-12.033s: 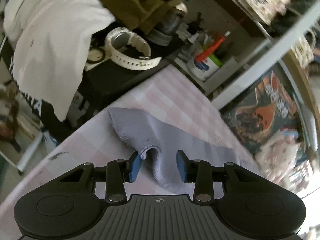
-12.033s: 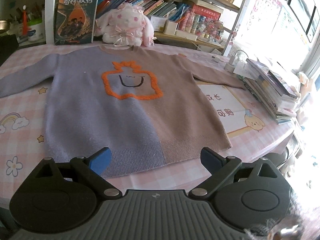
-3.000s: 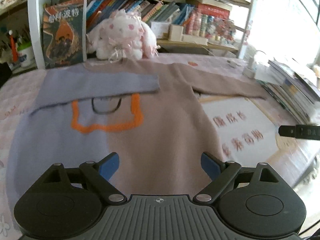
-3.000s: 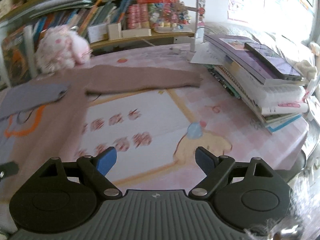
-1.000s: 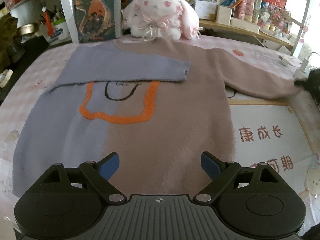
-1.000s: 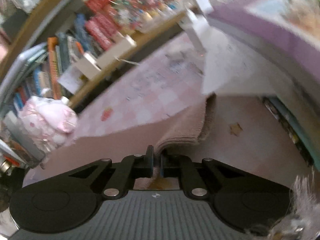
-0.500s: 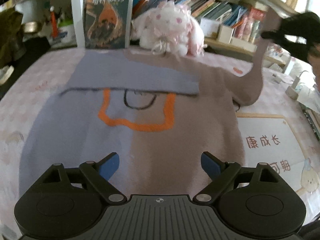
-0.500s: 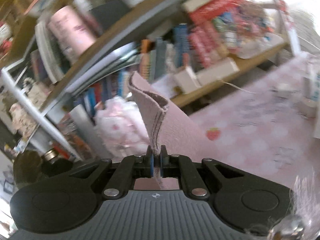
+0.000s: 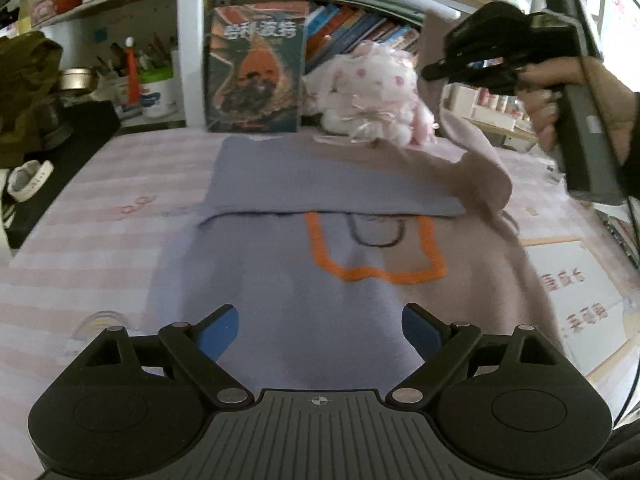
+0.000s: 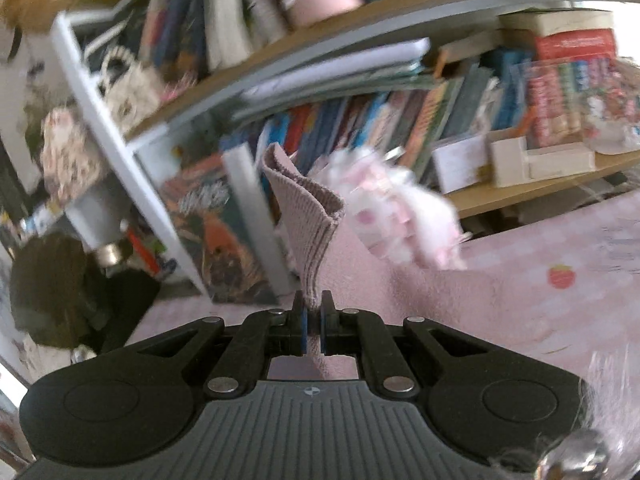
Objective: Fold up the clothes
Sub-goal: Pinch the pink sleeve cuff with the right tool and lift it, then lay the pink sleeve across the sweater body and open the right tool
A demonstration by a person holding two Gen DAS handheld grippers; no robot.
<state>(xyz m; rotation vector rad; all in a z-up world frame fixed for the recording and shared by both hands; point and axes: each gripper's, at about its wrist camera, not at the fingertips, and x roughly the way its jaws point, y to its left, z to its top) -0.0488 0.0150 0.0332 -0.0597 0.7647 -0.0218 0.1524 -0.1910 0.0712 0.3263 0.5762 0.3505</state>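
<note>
My right gripper [image 10: 313, 320] pinched the ribbed cuff of the mauve sleeve [image 10: 310, 220], raised above the two-tone lilac and mauve knitted sweater [image 9: 320, 300] on the pink checked tablecloth [image 9: 100, 208]. My left gripper [image 9: 320, 330] hung wide and empty near its hem, which the gripper body hid. The far shelves of books [image 10: 380, 120] were blurred, and the white plush rabbit [image 9: 376, 92] was smeared.

Fuzzy knit sweater [image 9: 360, 312], ribbed cuff [image 10: 308, 216]; matt black plastic tongs [image 10: 313, 320]; fluffy plush rabbit [image 9: 372, 92].
</note>
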